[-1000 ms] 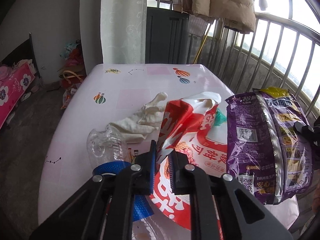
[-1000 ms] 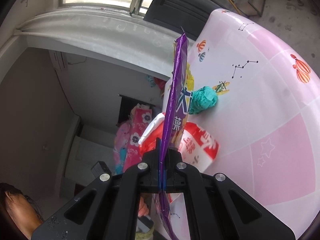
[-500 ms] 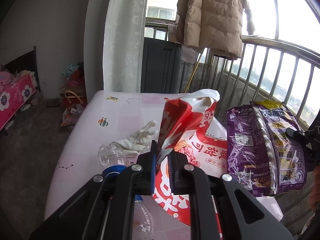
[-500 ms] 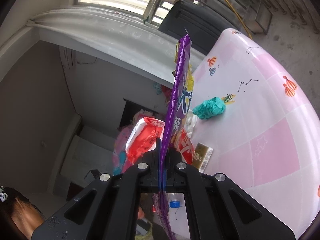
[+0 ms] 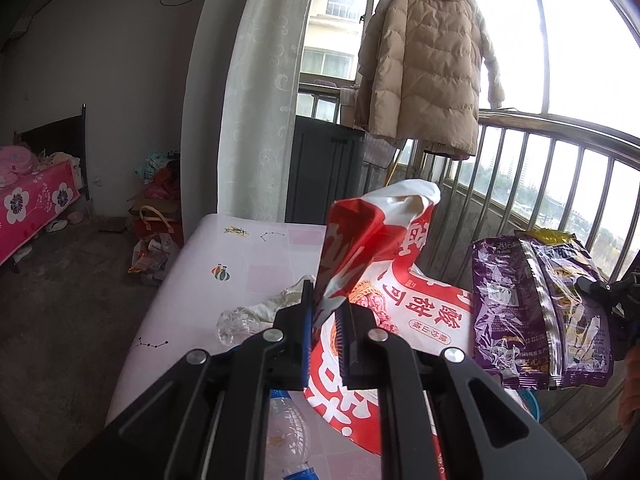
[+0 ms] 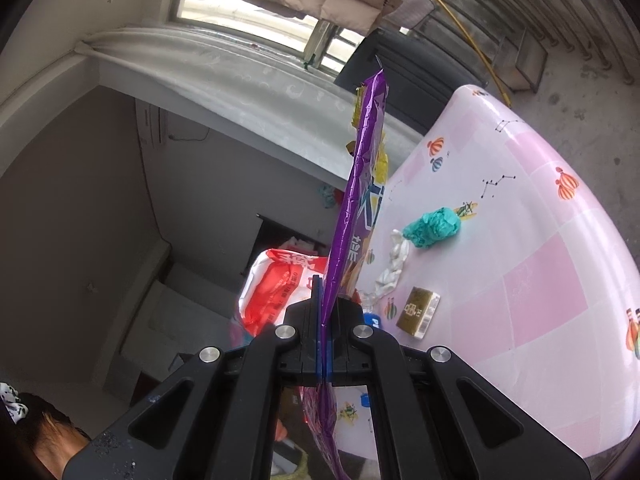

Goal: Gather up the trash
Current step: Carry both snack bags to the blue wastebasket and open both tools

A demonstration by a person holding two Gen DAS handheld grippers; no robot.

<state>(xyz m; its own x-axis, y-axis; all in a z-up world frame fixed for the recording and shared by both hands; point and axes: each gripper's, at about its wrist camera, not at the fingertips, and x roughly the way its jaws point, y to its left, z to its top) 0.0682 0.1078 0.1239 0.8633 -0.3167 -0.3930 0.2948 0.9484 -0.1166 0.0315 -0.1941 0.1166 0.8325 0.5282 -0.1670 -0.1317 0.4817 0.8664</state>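
Pink table [image 6: 540,280]: one teal wad [image 6: 432,227], one box [image 6: 418,312], one bottle [image 5: 236,322].

Glossy, crinkled red-and-white plastic wrapper [image 5: 384,276] and shiny purple foil snack bag [image 5: 532,312] above a smooth, printed pink tablecloth [image 6: 520,280], where crumpled white cloth [image 6: 394,266] and teal paper [image 6: 432,227] lie.

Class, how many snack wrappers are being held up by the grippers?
2: the red-and-white plastic snack bag in the left gripper, the purple foil snack bag in the right gripper. Others may be hidden.
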